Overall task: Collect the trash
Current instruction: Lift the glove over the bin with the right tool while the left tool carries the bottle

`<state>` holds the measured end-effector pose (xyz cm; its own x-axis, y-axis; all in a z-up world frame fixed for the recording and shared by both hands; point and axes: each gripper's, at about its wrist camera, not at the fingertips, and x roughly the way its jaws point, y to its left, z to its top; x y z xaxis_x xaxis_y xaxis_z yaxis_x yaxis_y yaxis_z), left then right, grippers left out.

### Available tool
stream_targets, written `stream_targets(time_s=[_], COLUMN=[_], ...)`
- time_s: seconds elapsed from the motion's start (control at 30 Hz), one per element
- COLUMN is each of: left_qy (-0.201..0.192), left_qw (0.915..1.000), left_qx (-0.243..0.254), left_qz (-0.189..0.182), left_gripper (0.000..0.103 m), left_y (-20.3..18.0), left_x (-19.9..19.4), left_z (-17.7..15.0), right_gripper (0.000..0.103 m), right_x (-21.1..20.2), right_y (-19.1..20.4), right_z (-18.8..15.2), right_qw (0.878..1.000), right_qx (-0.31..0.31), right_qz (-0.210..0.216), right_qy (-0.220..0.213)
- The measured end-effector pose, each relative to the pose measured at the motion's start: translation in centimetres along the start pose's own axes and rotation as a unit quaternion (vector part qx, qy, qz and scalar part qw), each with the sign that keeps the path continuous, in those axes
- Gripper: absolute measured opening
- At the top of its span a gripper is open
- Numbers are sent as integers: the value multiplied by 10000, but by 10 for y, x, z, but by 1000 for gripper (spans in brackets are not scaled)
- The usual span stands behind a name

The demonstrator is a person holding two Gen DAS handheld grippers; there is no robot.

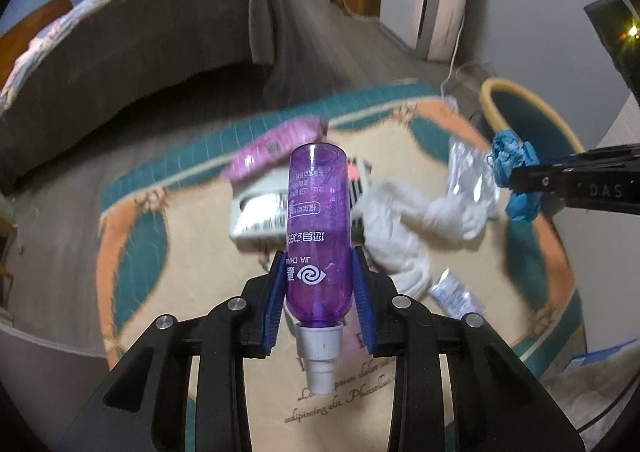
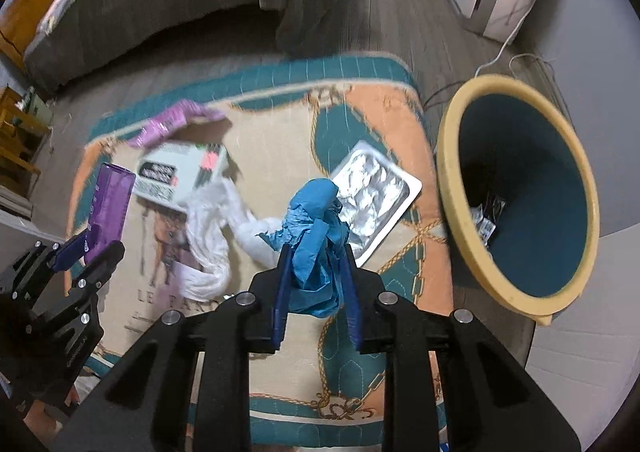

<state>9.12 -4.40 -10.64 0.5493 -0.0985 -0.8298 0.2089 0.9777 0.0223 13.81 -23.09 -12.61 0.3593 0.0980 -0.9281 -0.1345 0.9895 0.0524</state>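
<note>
purple pouch (image 2: pixel 168 125): farthest left from the bin, flat on the rug's (image 2: pixel 280 123) far edge. Thin soft film by the look of it, should crumple easy, so pinch it anywhere along an edge.

left gripper (image 1: pixel 319 272): jaws clamped on the purple spray bottle (image 1: pixel 318 228), pads on the lower body just above the white cap (image 1: pixel 320 346), nozzle end toward the camera. Held up off the rug, well left of the bin. Clear hard plastic and it looks empty, so light and stiff but kinda slick; I'd guess a grip on the round body can let it twist.

white box (image 2: pixel 180 171): on the rug just right of the bottle, still far left of the bin. Cardboard, light, fairly rigid; taking it across the short sides seems safest.

white cloth (image 2: pixel 216 236): sprawled beside the box, closer to the bin. Floppy, will dangle, so grab a bunched fold.

small sachet (image 1: pixel 454 290): near the cloth's end, flat and thin, tricky to get under.

right gripper (image 2: pixel 318 272): jaws closed on a crumpled blue glove (image 2: pixel 316 228), lifted clear, just left of the bin. Super light and squishy, won't slip much.

foil blister tray (image 2: pixel 372 195): flat on the rug right behind the glove, near the bin. Crinkly, dents easy; pinch a rim.

bin (image 2: pixel 448 171): yellow rim, teal inside, a few wrappers already down in it.
</note>
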Motion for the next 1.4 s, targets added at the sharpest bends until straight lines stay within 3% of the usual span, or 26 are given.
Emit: stream_targets(time_s=[0.47,0.77,1.3,1.4], left_qy=[-1019,-1511,-1400,-1385], left_qw=[9940,9860,9870,9870], left_qx=[369,611,616,642], left_qz=[-142,-359,-494,-503], left_gripper=[33,33,33,33], left_y=[-33,-62,-74,-74], left_x=[-59,-83,-66,-63], left_z=[31,51,62,62], right_gripper=[23,23,20,20], right_x=[-89,-119,-109,-87], right_y=[-23,-62,-86,-83], right_z=[-7,-6,1,-1], right_qw=[9924,9828,9838,9904], right_qx=[353,591,714,640], right_qz=[-90,-545,-359,-30], right_qy=[-1172,-1660,-1605,-1228])
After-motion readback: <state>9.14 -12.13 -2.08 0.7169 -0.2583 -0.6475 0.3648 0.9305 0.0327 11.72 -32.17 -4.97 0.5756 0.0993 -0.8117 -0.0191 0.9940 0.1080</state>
